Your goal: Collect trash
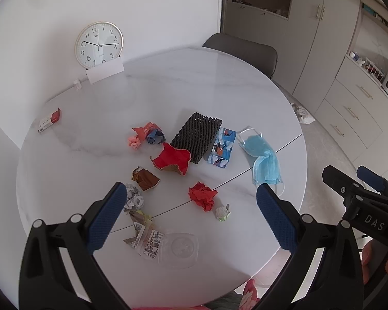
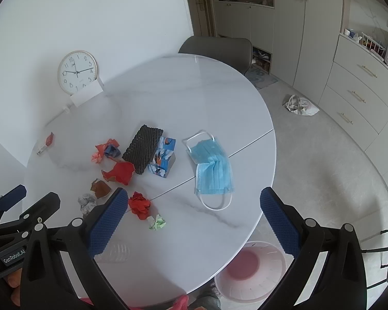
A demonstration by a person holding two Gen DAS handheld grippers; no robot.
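Both grippers hover wide open and empty over the table [image 2: 219, 82], the right gripper [image 2: 194, 214] nearest the blue mask [image 2: 213, 166], lying lengthwise ahead, the bin [image 2: 248, 294] probably below.

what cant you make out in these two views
- Clear plastic container: right wrist view, mostly hidden behind the right claw finger.
- Pink bin: partly covered by the table edge.
- Label print on the wrapper: left wrist view, too small to read.
- Small red box: text too small.
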